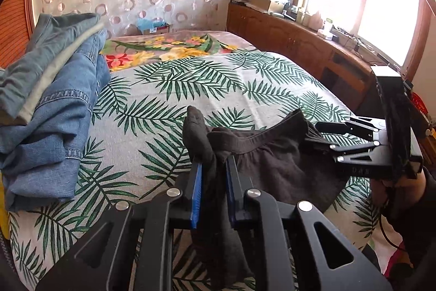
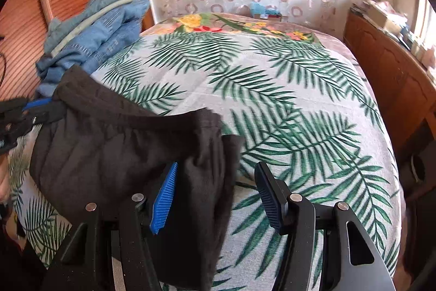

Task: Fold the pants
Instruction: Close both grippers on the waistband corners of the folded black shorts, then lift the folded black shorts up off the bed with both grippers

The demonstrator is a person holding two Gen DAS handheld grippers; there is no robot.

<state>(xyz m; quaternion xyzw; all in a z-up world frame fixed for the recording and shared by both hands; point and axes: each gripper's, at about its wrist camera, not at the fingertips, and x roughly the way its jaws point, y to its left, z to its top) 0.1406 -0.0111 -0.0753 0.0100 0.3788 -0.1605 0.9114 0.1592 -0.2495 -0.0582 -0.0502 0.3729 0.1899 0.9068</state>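
Observation:
Dark brown pants [image 1: 275, 160] hang by the waistband above the bed. My left gripper [image 1: 214, 168] is shut on the left end of the waistband, which bunches between its blue pads. In the right wrist view the pants [image 2: 114, 149] drape over the left finger of my right gripper [image 2: 218, 176], whose jaws stand wide apart. The cloth lies loose between them. The right gripper also shows in the left wrist view [image 1: 318, 135] at the waistband's right end. The left gripper shows in the right wrist view [image 2: 51, 107], clamped on the cloth.
A pile of folded blue jeans [image 1: 51, 100] sits at the bed's left side, also in the right wrist view [image 2: 92, 37]. The bed has a palm-leaf cover [image 1: 190, 83]. A wooden cabinet [image 1: 308, 45] with clutter runs along the right under the window.

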